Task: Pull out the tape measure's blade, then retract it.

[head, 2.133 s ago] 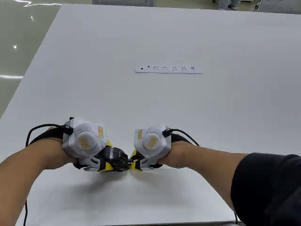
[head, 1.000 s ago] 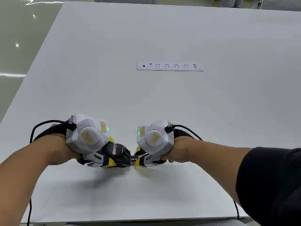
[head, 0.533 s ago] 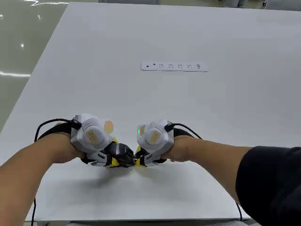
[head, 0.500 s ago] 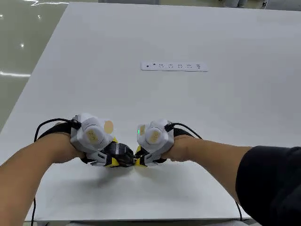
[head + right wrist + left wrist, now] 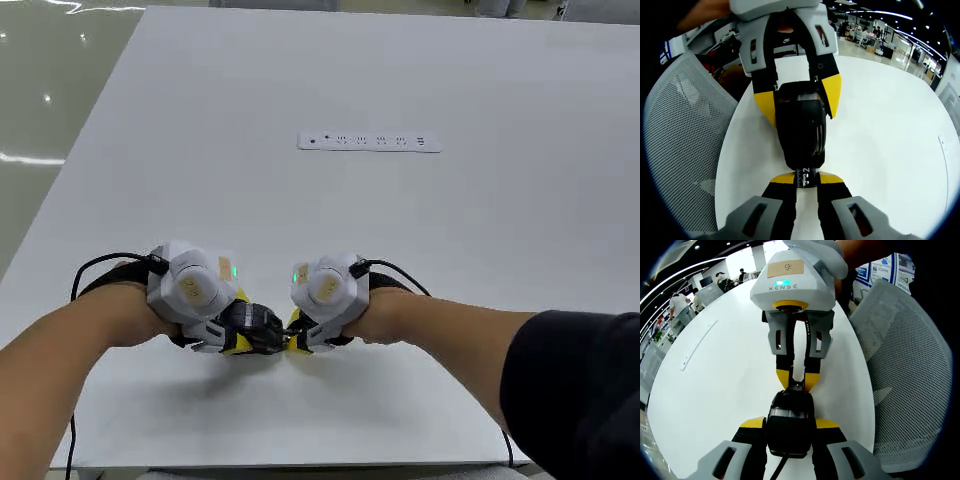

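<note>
A black tape measure (image 5: 252,327) hangs just above the near edge of the white table (image 5: 400,220). My left gripper (image 5: 790,426) is shut on the tape measure (image 5: 790,426), its yellow-tipped fingers (image 5: 751,423) clamped on both sides of the case. Facing it, my right gripper (image 5: 807,179) is shut on the blade's end (image 5: 807,177), where a "2" is printed. Only a short bit of blade shows outside the tape measure (image 5: 801,132). In the head view the left gripper (image 5: 232,342) and the right gripper (image 5: 293,344) nearly touch tip to tip.
A white power strip (image 5: 368,142) lies flat farther back on the table. A grey mesh chair (image 5: 910,375) stands just off the near table edge, close behind the grippers. Glossy floor (image 5: 40,90) lies past the table's left edge.
Both grippers stay close together at the near edge with their holds unchanged. The slight shifts in the picture come from the head camera.
</note>
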`<state>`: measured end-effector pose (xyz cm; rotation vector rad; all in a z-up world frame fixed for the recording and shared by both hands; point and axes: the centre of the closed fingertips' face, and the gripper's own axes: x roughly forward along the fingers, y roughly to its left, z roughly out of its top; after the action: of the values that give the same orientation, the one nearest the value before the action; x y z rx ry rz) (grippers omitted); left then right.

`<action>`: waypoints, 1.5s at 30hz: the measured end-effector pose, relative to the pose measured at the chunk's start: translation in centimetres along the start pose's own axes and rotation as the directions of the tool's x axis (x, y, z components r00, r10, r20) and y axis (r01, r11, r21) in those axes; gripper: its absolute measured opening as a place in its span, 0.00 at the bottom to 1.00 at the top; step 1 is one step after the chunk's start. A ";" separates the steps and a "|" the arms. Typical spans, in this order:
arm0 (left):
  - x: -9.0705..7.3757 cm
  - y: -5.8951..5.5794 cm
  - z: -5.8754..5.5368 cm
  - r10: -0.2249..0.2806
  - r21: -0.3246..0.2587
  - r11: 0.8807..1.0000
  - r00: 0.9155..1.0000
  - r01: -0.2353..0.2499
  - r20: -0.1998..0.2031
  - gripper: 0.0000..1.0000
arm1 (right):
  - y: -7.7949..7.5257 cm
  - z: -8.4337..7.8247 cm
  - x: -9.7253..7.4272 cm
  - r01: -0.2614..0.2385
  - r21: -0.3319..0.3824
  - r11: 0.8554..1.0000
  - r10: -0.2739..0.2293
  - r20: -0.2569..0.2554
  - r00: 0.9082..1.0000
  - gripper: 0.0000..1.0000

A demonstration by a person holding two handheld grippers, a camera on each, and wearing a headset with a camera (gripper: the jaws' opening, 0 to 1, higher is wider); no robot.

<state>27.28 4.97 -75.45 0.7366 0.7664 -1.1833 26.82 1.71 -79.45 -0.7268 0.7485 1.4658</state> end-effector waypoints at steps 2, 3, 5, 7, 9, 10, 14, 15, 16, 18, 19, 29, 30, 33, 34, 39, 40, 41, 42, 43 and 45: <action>0.0 0.0 0.0 0.000 0.000 1.000 1.000 0.000 0.000 0.30 | 0.0 0.0 0.0 0.001 0.003 1.000 -0.001 -0.001 1.000 0.11; 0.0 0.0 0.0 0.000 0.001 1.000 1.000 0.000 0.001 0.30 | 0.0 0.0 -0.1 0.001 0.002 1.000 -0.001 -0.001 1.000 0.11; 0.0 -0.1 0.0 0.000 0.002 1.000 1.000 0.000 0.003 0.30 | 0.0 -0.1 -0.1 0.001 0.008 1.000 -0.001 -0.001 1.000 0.11; 0.0 -0.1 0.0 -0.003 0.002 1.000 1.000 0.003 0.007 0.30 | 0.0 -0.2 -0.1 0.002 0.007 1.000 -0.002 -0.002 1.000 0.11; 0.0 -0.1 0.0 -0.004 0.002 1.000 1.000 0.004 0.006 0.30 | 0.1 -0.3 -0.2 0.003 0.009 1.000 -0.003 -0.003 1.000 0.11; 0.0 -0.1 0.0 -0.004 0.002 1.000 1.000 0.004 0.005 0.30 | 0.1 -0.3 -0.2 0.003 0.009 1.000 -0.003 -0.005 1.000 0.11; 0.0 -0.1 0.0 -0.007 0.004 1.000 1.000 0.007 0.002 0.30 | 0.0 -0.5 -0.3 0.003 0.017 1.000 -0.003 -0.010 1.000 0.11; 0.0 -0.1 0.0 -0.008 0.000 1.000 1.000 0.008 0.005 0.30 | 0.0 -0.5 -0.3 0.003 0.017 1.000 -0.003 -0.011 1.000 0.11; 0.0 -0.1 0.0 -0.008 -0.003 1.000 1.000 0.008 0.008 0.30 | 0.0 -0.5 -0.3 0.004 0.017 1.000 -0.003 -0.012 1.000 0.11; 0.0 0.0 0.0 -0.009 -0.007 1.000 1.000 0.009 0.013 0.30 | 0.0 -0.6 -0.3 0.004 0.019 1.000 -0.003 -0.014 1.000 0.11; 0.0 0.0 0.0 -0.010 -0.008 1.000 1.000 0.010 0.013 0.30 | 0.0 -0.6 -0.4 0.004 0.022 1.000 -0.003 -0.015 1.000 0.11; -0.1 -0.2 -0.1 -0.017 -0.011 1.000 1.000 0.017 0.002 0.30 | 0.2 -0.9 -0.7 0.010 0.025 1.000 -0.010 -0.026 1.000 0.11; -0.1 -0.2 -0.1 -0.015 -0.011 1.000 1.000 0.015 0.007 0.30 | 0.1 -0.9 -0.7 0.011 0.021 1.000 -0.010 -0.027 1.000 0.11; -0.2 -0.2 0.0 -0.011 -0.009 1.000 1.000 0.011 0.013 0.30 | 0.1 -0.9 -0.8 0.009 0.024 1.000 -0.009 -0.028 1.000 0.11; -0.2 -0.3 0.0 -0.009 -0.012 1.000 1.000 0.010 0.014 0.30 | 0.1 -1.0 -0.9 0.009 0.026 1.000 -0.008 -0.029 1.000 0.11; -0.2 -0.2 0.0 -0.014 -0.014 1.000 1.000 0.014 0.019 0.30 | 0.1 -1.4 -1.2 0.007 0.033 0.999 -0.006 -0.033 0.999 0.11; -0.2 -0.2 0.0 -0.014 -0.014 1.000 1.000 0.015 0.020 0.30 | 0.1 -1.4 -1.2 0.006 0.034 0.999 -0.005 -0.033 0.999 0.11; -0.3 -0.2 0.0 -0.014 -0.016 1.000 1.000 0.015 0.022 0.30 | 0.0 -1.5 -1.2 0.006 0.035 0.999 -0.005 -0.033 0.999 0.11; -0.2 -0.2 0.1 -0.015 -0.021 1.000 1.000 0.015 0.023 0.30 | 0.0 -1.5 -1.3 0.004 0.039 0.999 -0.003 -0.033 0.999 0.11; -0.2 -0.2 0.0 -0.015 -0.022 1.000 1.000 0.015 0.024 0.30 | 0.0 -1.6 -1.3 0.005 0.041 0.999 -0.003 -0.034 0.999 0.11; -0.2 -0.1 0.0 -0.016 -0.026 1.000 1.000 0.017 0.026 0.30 | -0.1 -1.7 -1.4 0.003 0.042 0.999 -0.001 -0.036 0.999 0.11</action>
<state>27.12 5.05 -75.27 0.6934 0.7669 -1.1934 26.93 -0.54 -79.33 -0.7232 0.8037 1.4343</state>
